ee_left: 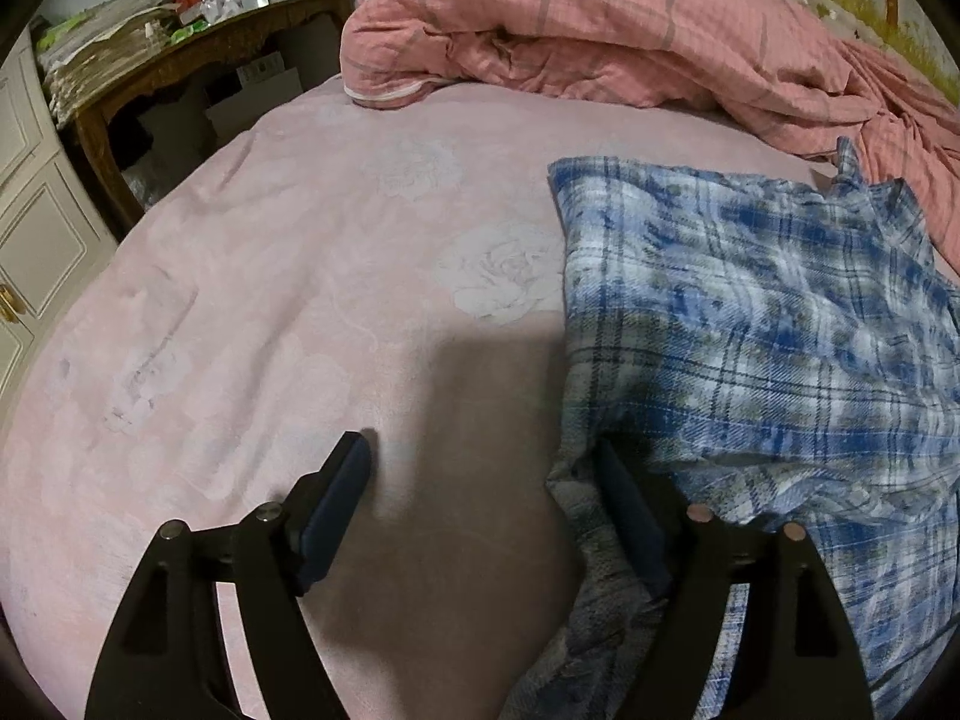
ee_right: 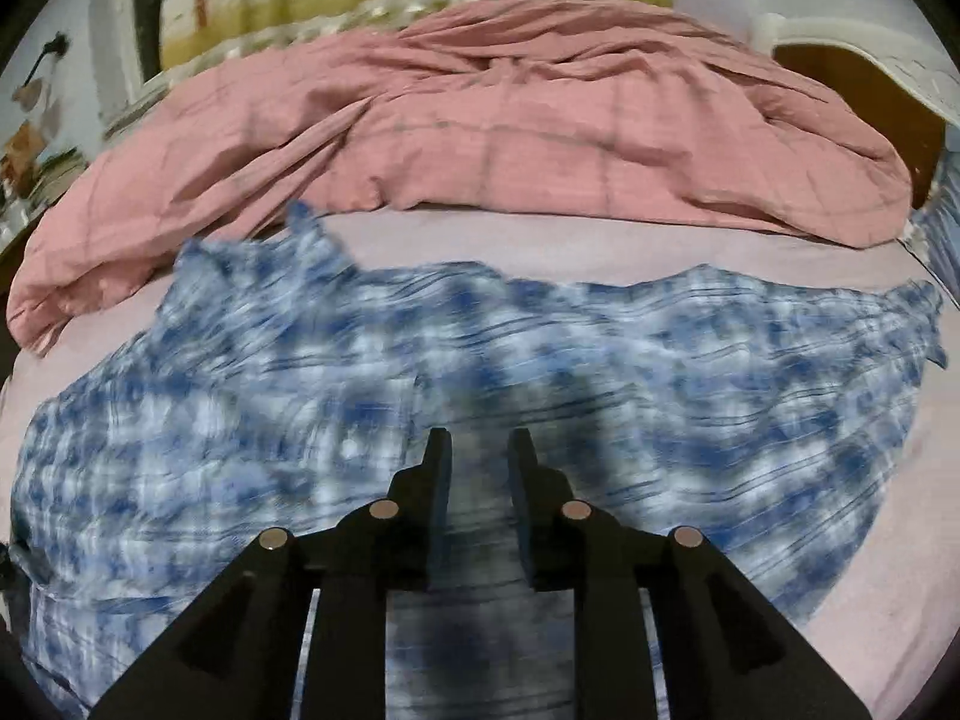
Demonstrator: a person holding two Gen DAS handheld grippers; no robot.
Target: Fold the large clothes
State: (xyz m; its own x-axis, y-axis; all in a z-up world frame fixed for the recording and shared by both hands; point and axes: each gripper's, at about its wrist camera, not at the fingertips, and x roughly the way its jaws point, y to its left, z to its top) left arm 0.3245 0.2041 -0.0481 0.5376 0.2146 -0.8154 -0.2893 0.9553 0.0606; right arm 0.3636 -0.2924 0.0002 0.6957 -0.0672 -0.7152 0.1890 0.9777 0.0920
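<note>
A blue and white plaid garment (ee_left: 762,324) lies spread on the pink bed sheet (ee_left: 252,312). In the left wrist view it fills the right side, with one edge folded over at its left. My left gripper (ee_left: 480,450) is open wide at the garment's left edge; its right finger (ee_left: 624,492) touches the cloth and its left finger (ee_left: 345,480) is over bare sheet. In the right wrist view the garment (ee_right: 300,390) lies across the bed, blurred. My right gripper (ee_right: 479,441) hovers over its middle, jaws apart by a narrow gap, holding nothing.
A crumpled pink checked duvet (ee_left: 600,18) is heaped along the far side of the bed; it also shows in the right wrist view (ee_right: 510,120). A wooden desk (ee_left: 180,66) stacked with papers and a white cabinet (ee_left: 36,222) stand at the left.
</note>
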